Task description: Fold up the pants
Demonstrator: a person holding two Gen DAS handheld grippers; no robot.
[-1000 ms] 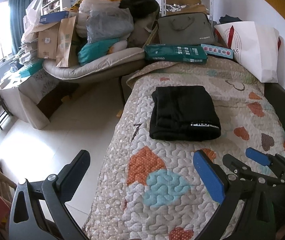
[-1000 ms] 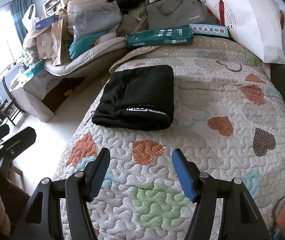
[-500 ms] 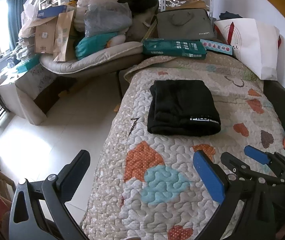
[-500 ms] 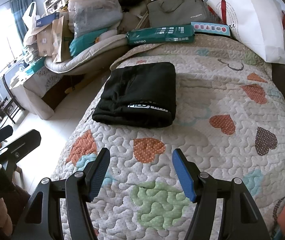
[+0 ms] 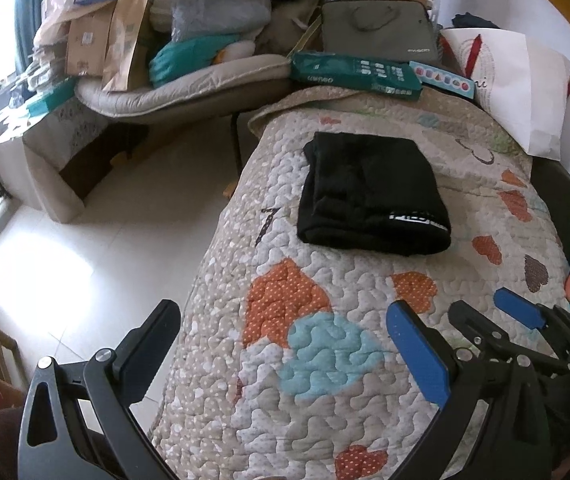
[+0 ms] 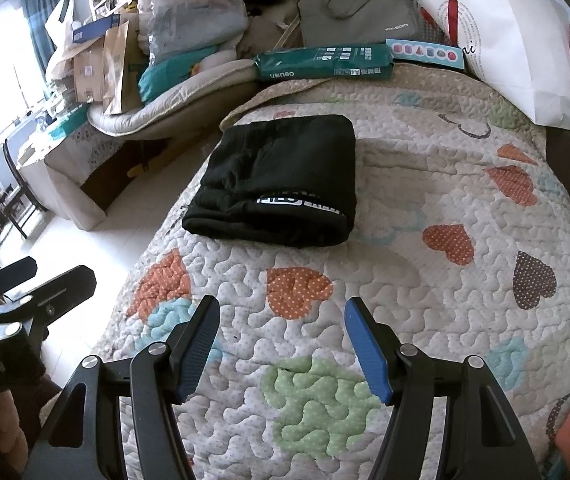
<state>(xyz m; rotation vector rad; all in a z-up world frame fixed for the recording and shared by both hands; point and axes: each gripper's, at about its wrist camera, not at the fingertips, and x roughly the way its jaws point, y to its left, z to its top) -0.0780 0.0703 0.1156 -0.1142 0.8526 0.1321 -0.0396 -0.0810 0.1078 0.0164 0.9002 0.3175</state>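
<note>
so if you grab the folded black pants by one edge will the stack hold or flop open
Probably flop: the black pants are soft layered cloth, and the rounded, sagging near fold suggests nothing stiff inside. Lifted by one edge, the lower layers would likely droop and unfold. Pushed across the quilt, its bumpy stitched surface looks grippy, so the bundle may bunch up rather than slide.
</note>
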